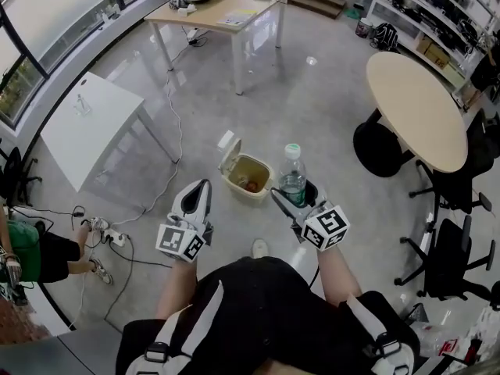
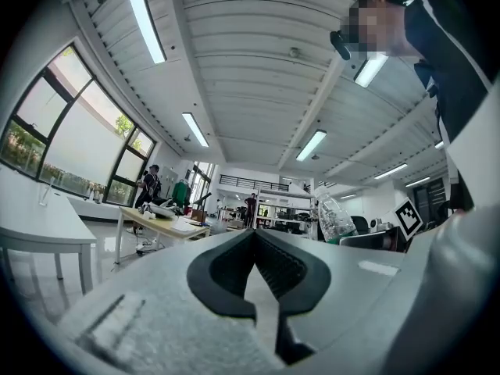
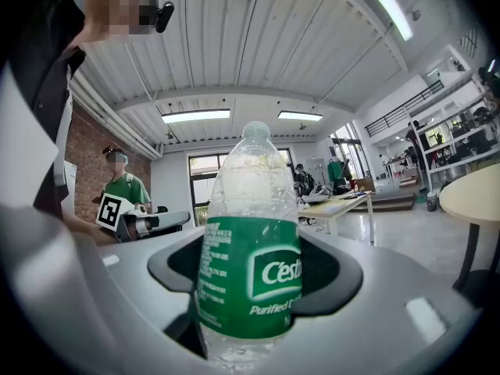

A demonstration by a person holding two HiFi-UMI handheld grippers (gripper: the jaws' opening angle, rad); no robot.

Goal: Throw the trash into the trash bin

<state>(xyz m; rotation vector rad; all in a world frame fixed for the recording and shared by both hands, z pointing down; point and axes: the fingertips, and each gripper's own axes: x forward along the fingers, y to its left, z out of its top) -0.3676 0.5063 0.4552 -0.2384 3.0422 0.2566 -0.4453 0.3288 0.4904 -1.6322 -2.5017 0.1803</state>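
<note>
Head view, right gripper (image 1: 295, 195) clamped on upright green-labelled water bottle (image 1: 293, 170), held just right of open trash bin (image 1: 234, 184) on floor, left gripper (image 1: 198, 189) pinched together, empty, left of bin.

The person wears a black top (image 1: 266, 303) with white shoulder stripes (image 1: 209, 303) and grey buckled straps (image 1: 156, 353). Pale grey left gripper (image 1: 201, 187) and right gripper (image 1: 295, 192) carry black pads (image 2: 234, 276) and black-and-white marker cubes (image 1: 181, 242).
</note>
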